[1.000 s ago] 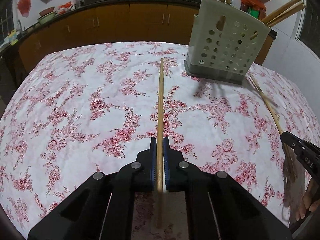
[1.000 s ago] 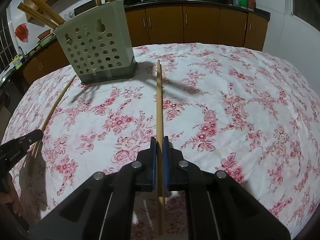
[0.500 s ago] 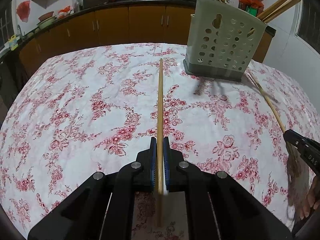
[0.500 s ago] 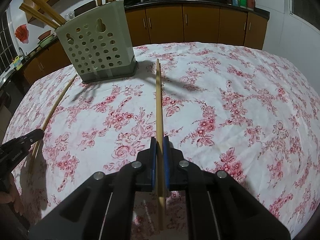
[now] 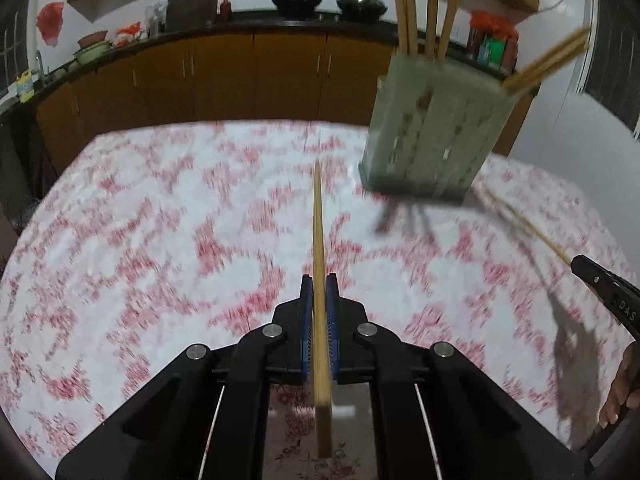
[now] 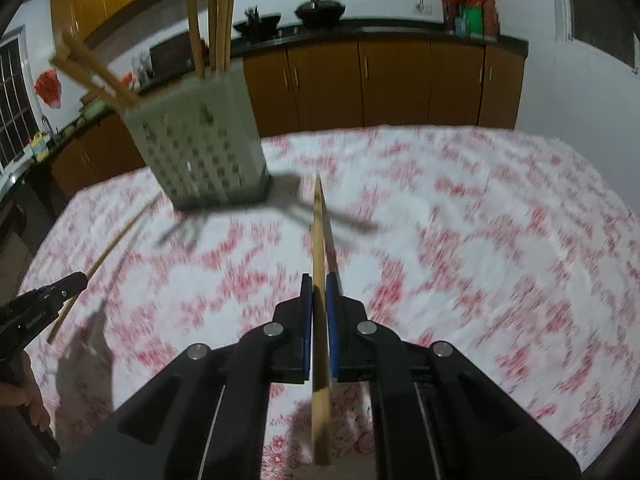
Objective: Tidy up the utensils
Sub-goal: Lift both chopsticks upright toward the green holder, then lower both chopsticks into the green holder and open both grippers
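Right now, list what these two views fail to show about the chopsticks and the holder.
- Left wrist view: holder holes smeared by motion blur.
- Either view: chopsticks in holder run past the top edge; count unclear.
- Right wrist view: left chopstick partly covered by the left tool.

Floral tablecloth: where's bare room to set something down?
The floral tablecloth lies bare left of the left claw's wooden chopstick, and right of the right claw's chopstick. It is crowded between them, around the perforated pale-green utensil holder.
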### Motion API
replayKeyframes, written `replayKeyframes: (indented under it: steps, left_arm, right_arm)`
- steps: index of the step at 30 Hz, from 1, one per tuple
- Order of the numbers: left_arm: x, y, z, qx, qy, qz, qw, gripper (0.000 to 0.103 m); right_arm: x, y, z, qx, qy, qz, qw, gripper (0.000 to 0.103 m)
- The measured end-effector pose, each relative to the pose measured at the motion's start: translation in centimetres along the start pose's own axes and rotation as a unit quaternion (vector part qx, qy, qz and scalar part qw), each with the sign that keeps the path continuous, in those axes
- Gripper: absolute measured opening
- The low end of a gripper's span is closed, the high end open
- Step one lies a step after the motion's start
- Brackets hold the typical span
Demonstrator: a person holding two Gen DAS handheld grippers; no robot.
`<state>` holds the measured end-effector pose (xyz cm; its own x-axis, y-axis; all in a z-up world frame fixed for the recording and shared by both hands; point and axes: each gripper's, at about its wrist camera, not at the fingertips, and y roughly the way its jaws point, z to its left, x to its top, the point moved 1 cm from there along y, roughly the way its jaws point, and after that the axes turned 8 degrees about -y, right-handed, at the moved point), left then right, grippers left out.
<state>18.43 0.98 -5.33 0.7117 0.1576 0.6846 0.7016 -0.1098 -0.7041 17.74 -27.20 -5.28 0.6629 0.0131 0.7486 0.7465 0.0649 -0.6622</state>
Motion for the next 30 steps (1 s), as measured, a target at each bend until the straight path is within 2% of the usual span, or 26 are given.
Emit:
replayKeyframes:
  steps: [12,17,24,30]
  left_arm:
    - [5.4,-6.1,0.1,-0.034,-0.021,-0.104,0.9938,0.007]
    - [7.8,-8.9,-0.2,-0.054,-0.017,-0.144,0.9880,0.007]
    - [10.5,-12.6,-2.6,-0.098,0.001,-0.192,0.9765,0.007]
    - [13.3,-14.9,-6.3,-0.127,0.016,-0.259,0.9572,0.007]
  right_arm:
    - [4.7,-5.6,-1.1,-0.008,0.009,-0.103,0.995,0.008]
    - [7.2,-8.3,-1.0,0.007,0.007,-0.143,0.990,0.008]
    - [11.5,-12.4,-0.3,0.085,0.020,-0.201,0.976,0.008]
    - [15.2,-14.7,1.8,0.087,0.004,-0.269,0.959,0.008]
